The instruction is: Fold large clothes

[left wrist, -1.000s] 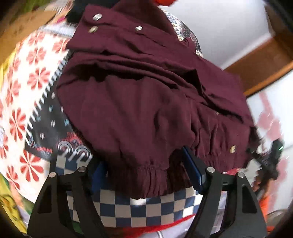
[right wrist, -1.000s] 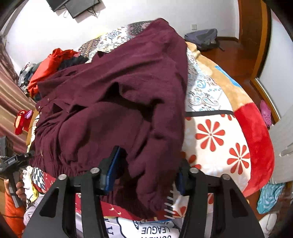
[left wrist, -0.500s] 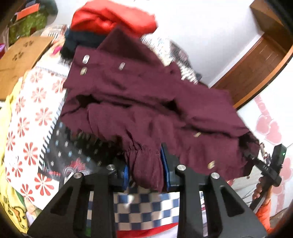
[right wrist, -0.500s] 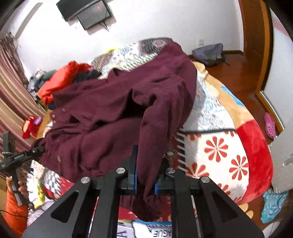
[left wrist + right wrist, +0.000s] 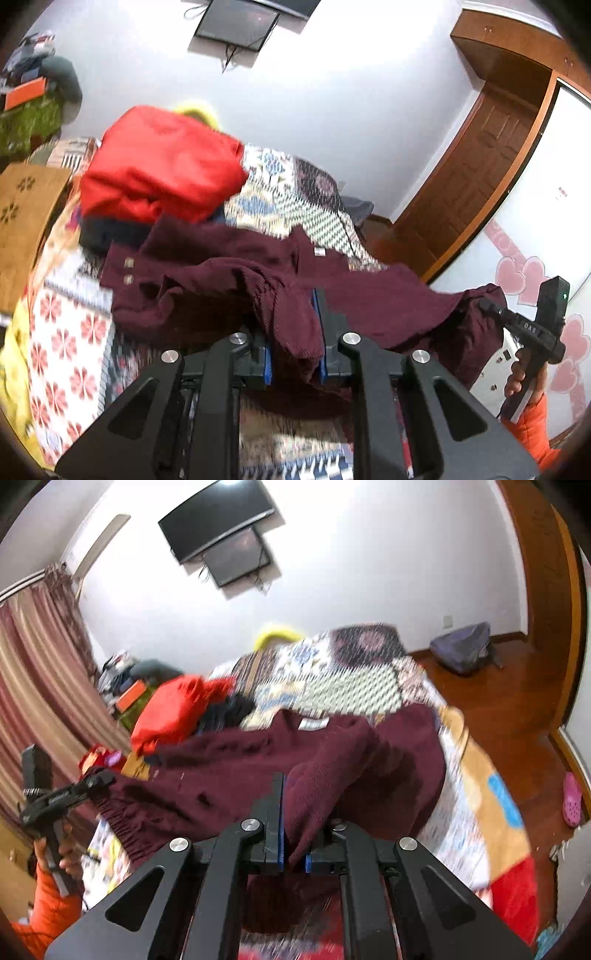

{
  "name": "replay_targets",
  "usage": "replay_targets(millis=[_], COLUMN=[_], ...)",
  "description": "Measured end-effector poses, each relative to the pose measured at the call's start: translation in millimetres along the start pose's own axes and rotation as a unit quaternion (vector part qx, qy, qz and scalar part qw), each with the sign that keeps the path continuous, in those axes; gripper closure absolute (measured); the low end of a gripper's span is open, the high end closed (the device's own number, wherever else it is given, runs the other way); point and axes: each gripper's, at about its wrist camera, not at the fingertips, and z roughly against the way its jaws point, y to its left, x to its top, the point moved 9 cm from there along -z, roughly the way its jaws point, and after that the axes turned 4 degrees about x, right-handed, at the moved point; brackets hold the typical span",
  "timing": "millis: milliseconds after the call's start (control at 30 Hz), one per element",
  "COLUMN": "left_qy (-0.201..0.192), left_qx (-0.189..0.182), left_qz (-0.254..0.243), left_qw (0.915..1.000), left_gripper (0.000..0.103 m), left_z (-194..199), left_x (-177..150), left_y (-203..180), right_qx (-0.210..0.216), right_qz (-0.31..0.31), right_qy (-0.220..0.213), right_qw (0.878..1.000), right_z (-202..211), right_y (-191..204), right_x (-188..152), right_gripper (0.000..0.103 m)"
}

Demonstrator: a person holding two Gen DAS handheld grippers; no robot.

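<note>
Maroon jacket (image 5: 229, 280) cloth fills both your claws: left claw (image 5: 295, 354) is closing on a hem bunch, right claw (image 5: 293, 845) is pressed tight on another. From each, the jacket stretches toward 12 o'clock onto the patchwork bed (image 5: 354, 686), its long axis running between your hands. Blur and folds hide which edges you hold.
</note>
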Motion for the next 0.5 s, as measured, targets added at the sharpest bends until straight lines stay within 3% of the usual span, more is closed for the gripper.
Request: replay_targets(millis=[267, 500], left_qy=[-0.022, 0.005], left_qx=[0.023, 0.107], left_qz=[0.005, -0.033], left_qw=[0.9995, 0.9937], left_gripper=[0.088, 0.087], left_z=[-72.0, -166.4], left_x=[81.1, 96.5], left_y=[11.7, 33.3], right_qx=[-0.059, -0.096], right_qz=[-0.029, -0.082], right_qy=[-0.014, 0.051], right_qw=[0.998, 0.991], right_z=[-52.1, -124.8], right_y=[-59.4, -132.1], right_x=[53.9, 54.1], right_gripper=[0.097, 0.097])
